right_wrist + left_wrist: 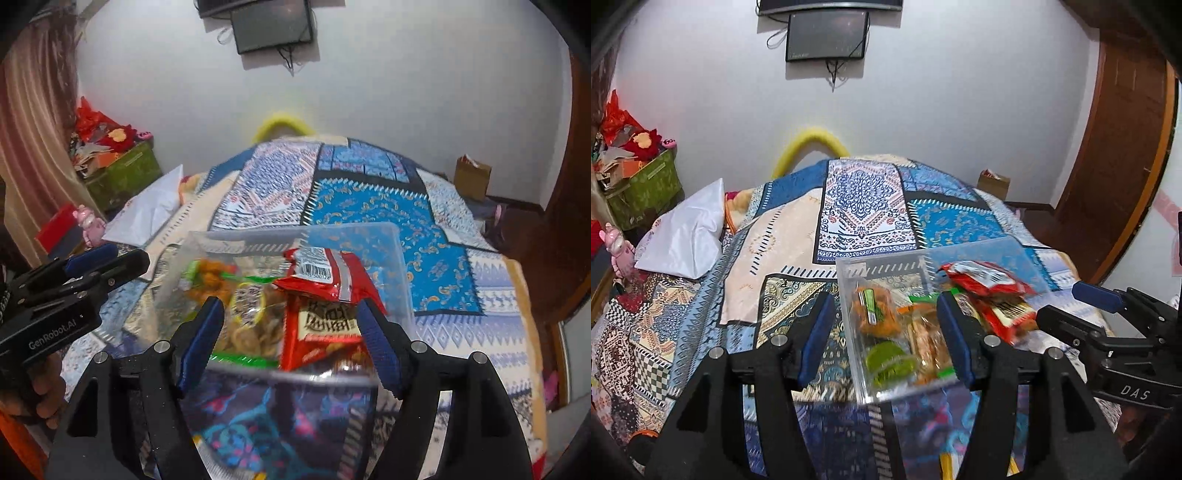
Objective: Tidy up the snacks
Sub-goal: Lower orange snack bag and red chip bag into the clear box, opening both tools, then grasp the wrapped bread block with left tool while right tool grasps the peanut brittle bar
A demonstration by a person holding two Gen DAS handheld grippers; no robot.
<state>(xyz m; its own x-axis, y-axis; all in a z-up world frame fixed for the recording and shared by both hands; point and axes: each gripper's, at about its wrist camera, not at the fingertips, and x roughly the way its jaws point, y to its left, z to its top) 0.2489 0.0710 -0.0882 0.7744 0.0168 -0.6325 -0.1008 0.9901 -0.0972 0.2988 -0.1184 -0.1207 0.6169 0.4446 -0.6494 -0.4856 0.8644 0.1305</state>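
A clear plastic box [849,291] [399,258] sits on the patterned bedspread and holds several snack packets. Inside are an orange snack bag [873,306] [210,277], a clear bag of crisps with green edges [929,332] [251,325], a green item [888,360] and two red packets [986,277] [325,273]. My left gripper [886,328] is open and empty, its jaws astride the box's left part. My right gripper [290,339] is open and empty above the box's near side, over the lower red packet [325,332]. It also shows at the right of the left wrist view [1071,306].
The bedspread [775,258] [461,277] covers the bed. A white pillow [683,236] [147,214] lies at its left. A green box of red items [642,184] [118,173] stands by the wall. A cardboard box [474,177] and a wooden door [1115,147] are at right.
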